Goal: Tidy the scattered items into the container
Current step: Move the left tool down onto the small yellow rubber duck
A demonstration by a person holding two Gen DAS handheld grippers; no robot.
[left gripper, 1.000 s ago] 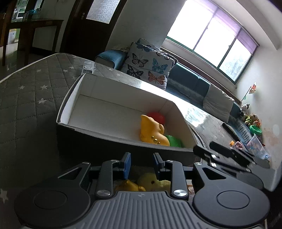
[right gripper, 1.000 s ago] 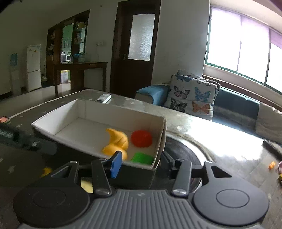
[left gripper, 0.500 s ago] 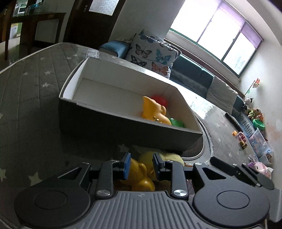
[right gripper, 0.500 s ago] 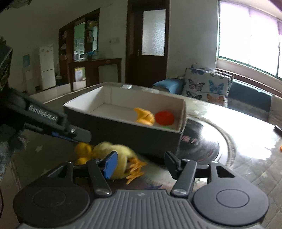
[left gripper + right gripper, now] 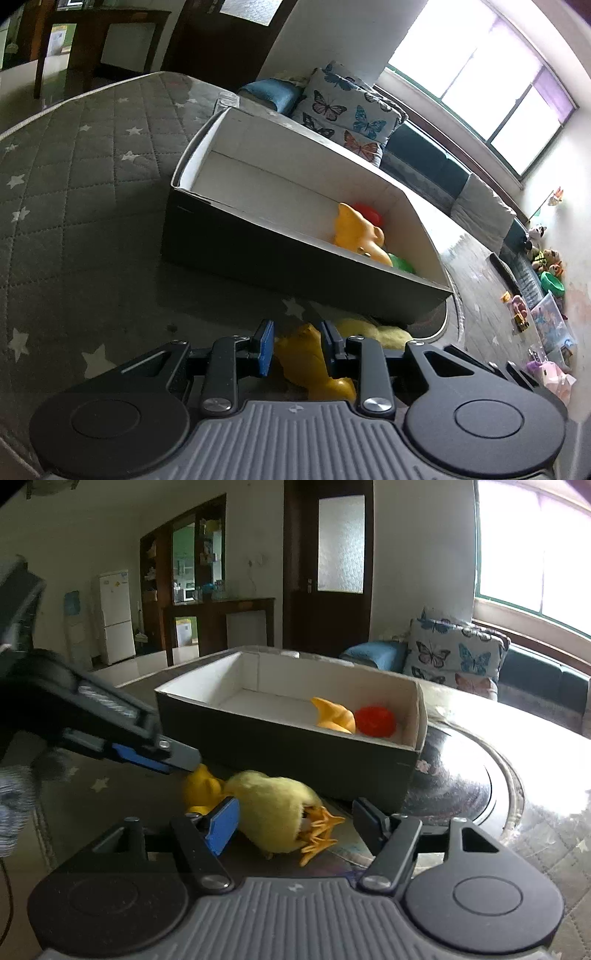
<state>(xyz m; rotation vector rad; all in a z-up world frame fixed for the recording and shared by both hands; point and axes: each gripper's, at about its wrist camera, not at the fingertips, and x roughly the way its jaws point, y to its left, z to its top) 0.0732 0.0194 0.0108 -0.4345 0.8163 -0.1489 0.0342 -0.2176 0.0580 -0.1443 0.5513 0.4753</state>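
**Two yellow toys beside the box**

Plush duck [image 5: 273, 812]: pale yellow fuzz, orange webbed feet, lying on its side on the quilted star-print table [image 5: 74, 177], just in front of the box [image 5: 280, 749]. Right tool [image 5: 295, 823] released, jaws just been widening, duck between them w/o contact. Left tool [image 5: 297, 345] straddles a glossy yellow rubber toy [image 5: 310, 358]; can't tell if clamped. Box holds yellow, red & green toys.

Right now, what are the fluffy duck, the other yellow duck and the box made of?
Fluffy duck: plush fabric, by its fuzzy matte pile; orange feet look like felt. Yellow duck: probably rubber or soft plastic, smooth with a slight sheen. Box: likely cardboard, with thin straight walls, dark matte outside, white inside.
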